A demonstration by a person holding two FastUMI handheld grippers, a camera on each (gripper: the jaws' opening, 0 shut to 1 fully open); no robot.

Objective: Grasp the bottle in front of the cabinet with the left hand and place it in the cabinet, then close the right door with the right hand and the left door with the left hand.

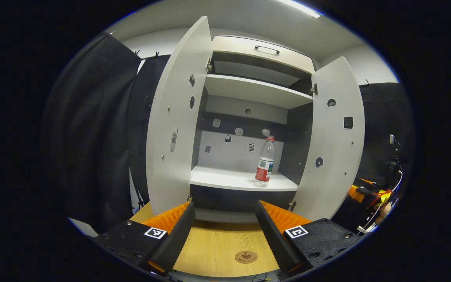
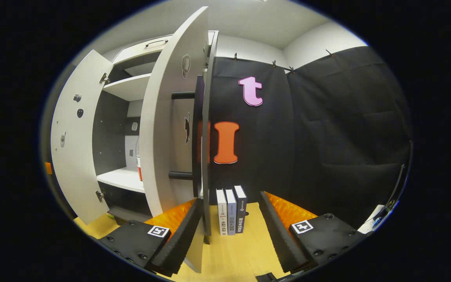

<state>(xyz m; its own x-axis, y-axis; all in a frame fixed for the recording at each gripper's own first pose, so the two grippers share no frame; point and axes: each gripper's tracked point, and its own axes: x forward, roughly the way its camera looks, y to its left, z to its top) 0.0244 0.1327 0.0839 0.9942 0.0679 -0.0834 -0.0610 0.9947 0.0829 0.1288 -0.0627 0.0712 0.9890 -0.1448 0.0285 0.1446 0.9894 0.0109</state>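
In the left gripper view the bottle (image 1: 265, 161) stands upright on the cabinet's (image 1: 249, 92) lower shelf (image 1: 225, 178), at about 3 o'clock from the shelf's middle, near the right wall and apart from it. Both doors hang wide: the left door (image 1: 174, 125) at 9 o'clock, the right door (image 1: 333, 137) at 3 o'clock. The left claw (image 1: 224, 219) is spread and holds nothing, above the wooden surface (image 1: 217, 250), where a small round disc (image 1: 246, 257) lies at 6 o'clock; its marking is too small to make out. In the right gripper view the right claw (image 2: 229, 223) is also spread and empty, and the right door's edge crosses just in front of its left finger. That door hides most of the bottle; only a sliver of its label shows at 9 o'clock. Three books (image 2: 231, 211) stand upright at 6 o'clock, beside the cabinet.
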